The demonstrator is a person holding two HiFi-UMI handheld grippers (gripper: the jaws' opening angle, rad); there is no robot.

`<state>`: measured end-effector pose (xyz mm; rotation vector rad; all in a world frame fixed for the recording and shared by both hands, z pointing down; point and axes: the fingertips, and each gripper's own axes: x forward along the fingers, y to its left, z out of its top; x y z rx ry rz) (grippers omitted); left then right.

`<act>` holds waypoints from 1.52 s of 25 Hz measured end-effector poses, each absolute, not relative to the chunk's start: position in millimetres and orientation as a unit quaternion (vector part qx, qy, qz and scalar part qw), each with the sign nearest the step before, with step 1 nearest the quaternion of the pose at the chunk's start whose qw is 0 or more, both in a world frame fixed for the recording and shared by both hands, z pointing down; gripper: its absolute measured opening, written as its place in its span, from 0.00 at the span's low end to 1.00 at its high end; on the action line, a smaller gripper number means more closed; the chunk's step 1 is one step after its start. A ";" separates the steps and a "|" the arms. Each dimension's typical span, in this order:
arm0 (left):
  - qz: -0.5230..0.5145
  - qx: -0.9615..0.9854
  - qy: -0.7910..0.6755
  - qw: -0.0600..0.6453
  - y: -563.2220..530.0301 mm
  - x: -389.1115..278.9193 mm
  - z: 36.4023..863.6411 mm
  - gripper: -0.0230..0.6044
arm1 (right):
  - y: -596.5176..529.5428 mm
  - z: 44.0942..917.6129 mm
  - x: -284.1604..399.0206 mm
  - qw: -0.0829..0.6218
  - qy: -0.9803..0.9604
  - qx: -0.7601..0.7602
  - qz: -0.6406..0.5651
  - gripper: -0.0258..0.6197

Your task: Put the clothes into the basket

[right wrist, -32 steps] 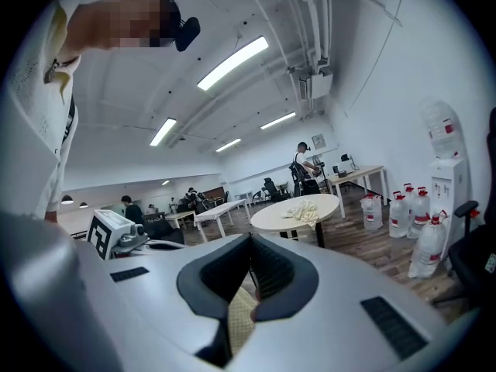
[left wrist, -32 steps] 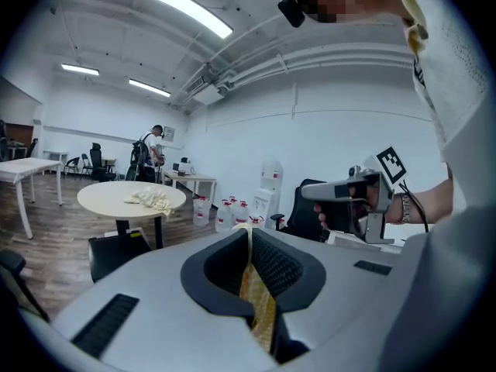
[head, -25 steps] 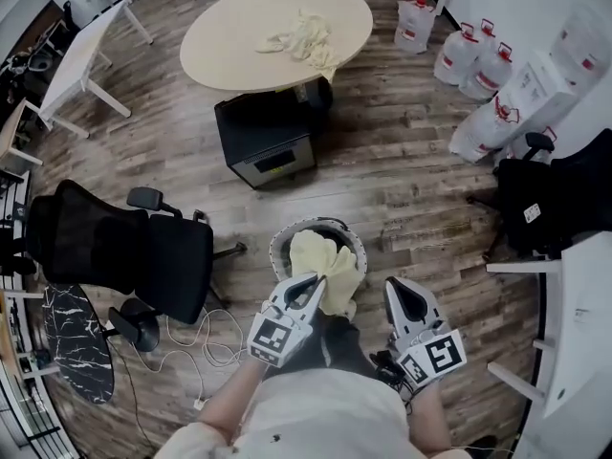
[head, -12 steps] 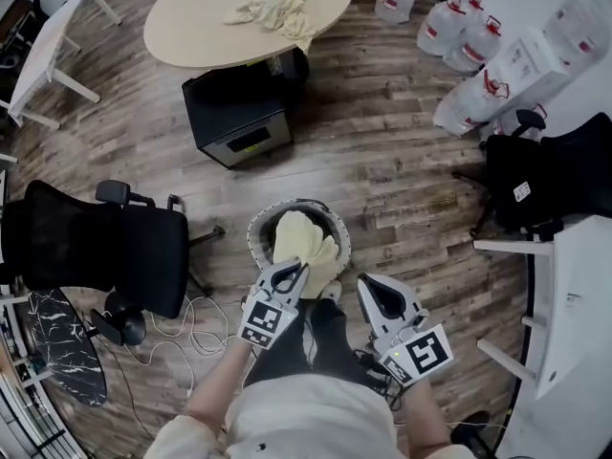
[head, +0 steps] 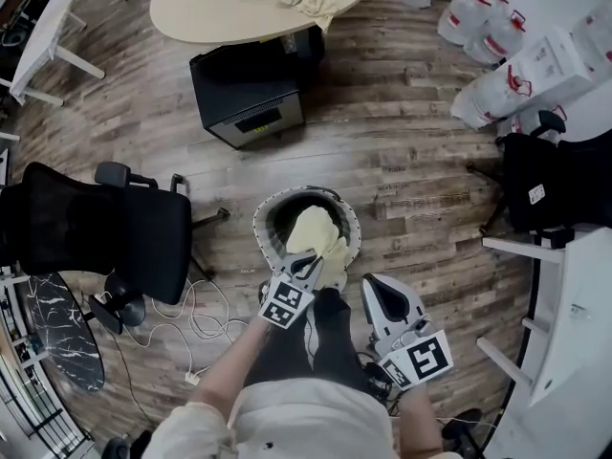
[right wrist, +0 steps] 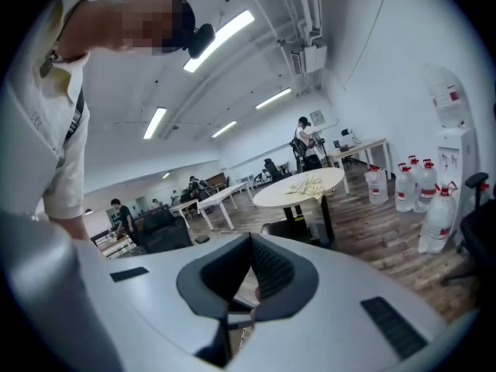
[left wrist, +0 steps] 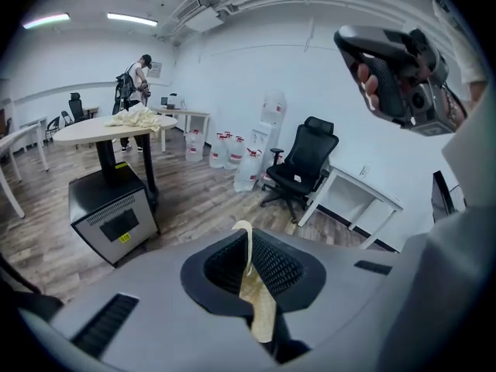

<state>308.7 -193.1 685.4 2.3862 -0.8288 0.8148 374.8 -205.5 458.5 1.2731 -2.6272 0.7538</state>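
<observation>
Clamping yellow cloth [head: 321,240] in left gripper [head: 308,264] at the basket [head: 261,229], held right gripper [head: 375,283] jaws together, empty.

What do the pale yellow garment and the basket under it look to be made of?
Garment: soft matte cloth, possibly cotton; it creases and hangs limp from the shut left claw. Basket: evenly round pale rim, dark inside; plastic or stiffened fabric, too small to tell.

Head camera looks down; all views share the table [head: 191,12].
</observation>
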 end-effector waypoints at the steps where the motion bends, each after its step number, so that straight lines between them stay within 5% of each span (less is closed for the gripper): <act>1: 0.304 0.870 -0.301 0.244 -193.5 307.4 692.9 0.09 | -205.5 461.1 374.9 0.066 -0.869 0.422 0.251 0.05; 38: 0.475 0.705 -0.323 0.416 -194.7 252.6 941.4 0.09 | -207.5 561.4 398.5 0.094 -0.819 0.465 0.325 0.05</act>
